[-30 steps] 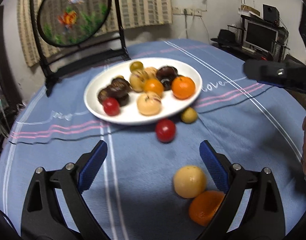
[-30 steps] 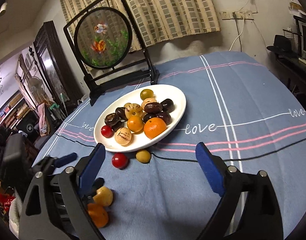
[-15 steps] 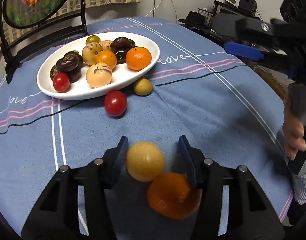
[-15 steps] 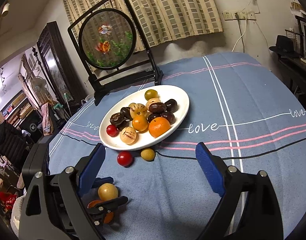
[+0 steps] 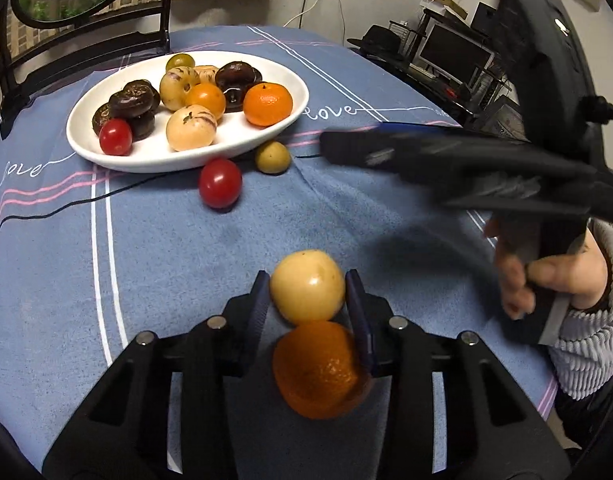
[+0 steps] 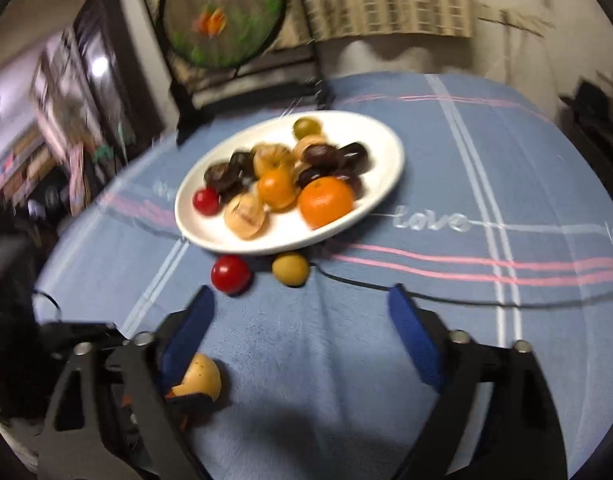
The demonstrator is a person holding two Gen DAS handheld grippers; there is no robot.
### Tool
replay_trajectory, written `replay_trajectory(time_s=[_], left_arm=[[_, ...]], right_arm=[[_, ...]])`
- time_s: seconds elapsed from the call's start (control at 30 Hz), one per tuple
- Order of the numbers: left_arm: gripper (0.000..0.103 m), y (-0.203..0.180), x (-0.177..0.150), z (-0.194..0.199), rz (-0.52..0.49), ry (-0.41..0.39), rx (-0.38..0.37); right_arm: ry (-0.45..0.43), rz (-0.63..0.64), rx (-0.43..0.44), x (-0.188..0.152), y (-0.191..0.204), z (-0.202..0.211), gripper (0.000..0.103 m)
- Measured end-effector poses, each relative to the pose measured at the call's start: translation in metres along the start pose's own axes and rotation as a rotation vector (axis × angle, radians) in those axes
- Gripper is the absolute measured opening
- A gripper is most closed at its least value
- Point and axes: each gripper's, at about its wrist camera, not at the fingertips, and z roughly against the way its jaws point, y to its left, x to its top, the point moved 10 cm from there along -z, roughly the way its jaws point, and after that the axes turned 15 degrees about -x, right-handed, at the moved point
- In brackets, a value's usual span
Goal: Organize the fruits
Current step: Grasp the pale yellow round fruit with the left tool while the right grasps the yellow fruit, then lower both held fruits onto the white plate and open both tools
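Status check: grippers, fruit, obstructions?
Left gripper shut on yellow fruit. Right gripper open. Orange touching yellow fruit from behind.

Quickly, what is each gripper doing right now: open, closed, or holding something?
Left gripper: closed on the yellow fruit.
Right gripper: open, holding nothing.
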Motion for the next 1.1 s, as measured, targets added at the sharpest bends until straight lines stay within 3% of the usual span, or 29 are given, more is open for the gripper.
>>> replay_trajectory(time_s=[0.13, 0.23, 0.33, 0.43, 0.6, 0.8, 0.93, 1.1], left_arm=[[0.039, -0.002, -0.001, 0.001, -0.011, 0.001, 0.002], [0.039, -0.001, -0.001, 0.001, -0.006, 0.003, -0.009], [0.039, 0.001, 0.001, 0.000, 0.015, 0.002, -0.032], [0.039, 0.002, 0.000, 0.001, 0.026, 0.000, -0.045], [0.039, 0.000, 0.000, 0.004, 0.020, -0.012, -0.036], [0.039, -0.011, 0.016, 0.035, -0.010, -0.113, -0.038], [0.039, 0.012, 0.047, 0.041, -0.002, -0.132, 0.032], [0.039, 0.055, 0.096, 0.036, 0.015, -0.168, 0.171]], right_arm=[[0.023, 0.133, -0.044, -0.001, 0.025, -0.021, 0.058], [0.008, 0.210, -0.066, 0.000, 0.036, -0.033, 0.048], [0.007, 0.247, -0.091, 0.001, 0.036, -0.045, 0.042], [0.015, 0.221, -0.088, 0.002, 0.028, -0.049, 0.027], [0.014, 0.201, -0.068, 0.001, 0.023, -0.042, 0.027], [-0.039, 0.123, -0.019, 0.005, 0.012, -0.005, 0.027], [-0.107, 0.076, -0.011, 0.034, 0.003, 0.015, 0.027], [-0.084, 0.039, -0.006, 0.068, 0.002, -0.013, 0.027]])
